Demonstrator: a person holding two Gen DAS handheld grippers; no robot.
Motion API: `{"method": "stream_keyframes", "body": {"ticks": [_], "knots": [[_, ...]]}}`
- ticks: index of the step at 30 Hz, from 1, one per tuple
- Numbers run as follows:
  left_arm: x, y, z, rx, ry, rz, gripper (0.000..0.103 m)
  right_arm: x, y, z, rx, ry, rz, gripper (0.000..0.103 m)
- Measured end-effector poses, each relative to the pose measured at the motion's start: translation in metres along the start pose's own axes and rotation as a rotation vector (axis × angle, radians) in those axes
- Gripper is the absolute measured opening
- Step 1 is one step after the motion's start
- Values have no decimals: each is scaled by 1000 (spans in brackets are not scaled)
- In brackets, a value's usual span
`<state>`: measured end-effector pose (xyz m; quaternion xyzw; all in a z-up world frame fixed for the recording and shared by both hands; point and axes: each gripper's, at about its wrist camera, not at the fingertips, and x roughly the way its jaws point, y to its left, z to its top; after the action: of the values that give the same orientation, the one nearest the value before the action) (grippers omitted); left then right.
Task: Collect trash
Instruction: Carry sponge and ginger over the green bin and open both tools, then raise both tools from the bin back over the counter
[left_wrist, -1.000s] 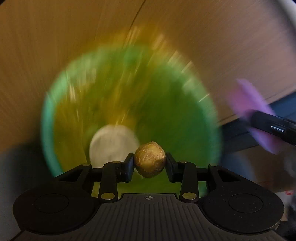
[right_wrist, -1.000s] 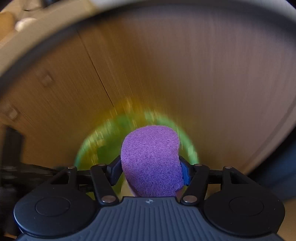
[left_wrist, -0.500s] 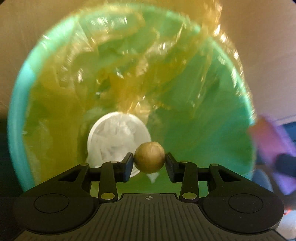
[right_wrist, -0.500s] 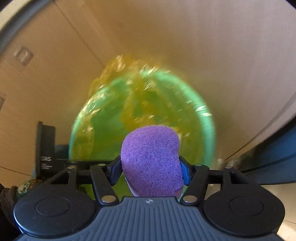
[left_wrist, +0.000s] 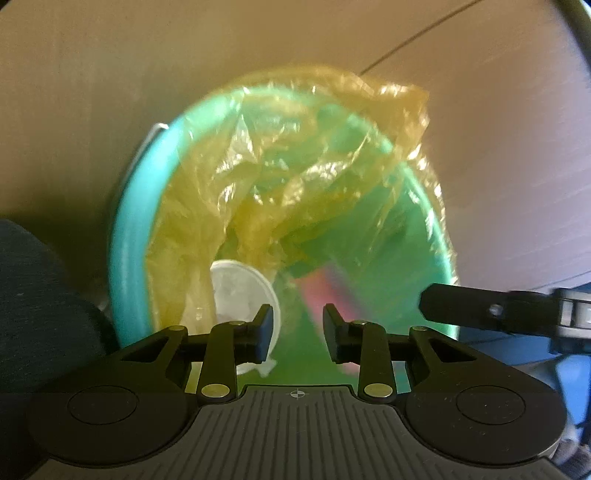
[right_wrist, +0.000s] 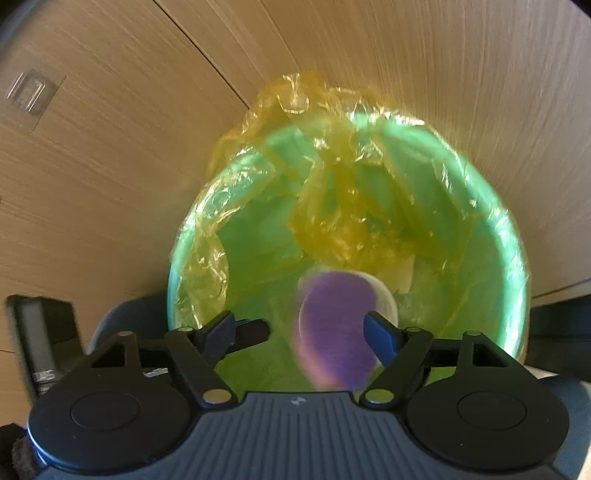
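Note:
A green bin lined with a yellow plastic bag fills both views; it also shows in the right wrist view. My left gripper is open and empty above the bin. A white round piece lies at the bin's bottom. My right gripper is open above the bin. A purple sponge, blurred, is falling free between its fingers; it shows as a pink-purple blur in the left wrist view. The golden ball is not visible.
A wooden cabinet front stands behind the bin. A dark blue cloth lies at the left. One finger of the right gripper reaches in over the bin's right rim.
Both grippers have opened. The left one let go of the golden ball, which is gone from view. The right one let go of the purple sponge, which is dropping into the bin.

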<state>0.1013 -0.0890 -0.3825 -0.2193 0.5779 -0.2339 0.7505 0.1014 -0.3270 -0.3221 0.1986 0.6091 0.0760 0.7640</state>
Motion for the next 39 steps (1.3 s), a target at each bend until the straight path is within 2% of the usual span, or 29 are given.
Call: {"method": "stream_keyframes", "body": {"ticks": [3, 8, 12, 17, 20, 22, 23, 24, 27, 29, 32, 36, 39], "knots": [[-16, -3, -2, 15, -28, 16, 33, -3, -2, 1, -2, -15, -13, 77], [-42, -24, -4, 96, -75, 19, 33, -12, -3, 3, -30, -61, -53, 77], [-80, -63, 2, 209, -107, 37, 33, -37, 4, -4, -104, -203, -187, 77], [-174, -138, 7, 443, -192, -6, 33, -92, 21, -3, -207, -392, -279, 77], [-246, -181, 15, 558, -291, -39, 34, -132, 47, 6, -282, -513, -307, 79], [-289, -198, 24, 605, -378, -34, 38, -162, 67, 12, -325, -592, -281, 93], [-310, -202, 31, 620, -429, -6, 38, -175, 76, 15, -345, -616, -252, 97], [-328, -204, 39, 631, -480, 36, 38, -188, 85, 18, -365, -626, -214, 101], [-373, -195, 75, 632, -631, 197, 38, -225, 102, 26, -399, -655, -89, 102], [-393, -179, 107, 552, -703, 287, 36, -239, 117, 34, -409, -667, -52, 103], [-413, -147, 161, 415, -761, 336, 36, -249, 130, 58, -415, -644, -23, 103], [-403, -118, 237, 370, -720, 406, 36, -243, 146, 76, -422, -691, -75, 102], [-375, -102, 284, 396, -618, 464, 36, -241, 159, 73, -434, -683, -24, 102]]}}
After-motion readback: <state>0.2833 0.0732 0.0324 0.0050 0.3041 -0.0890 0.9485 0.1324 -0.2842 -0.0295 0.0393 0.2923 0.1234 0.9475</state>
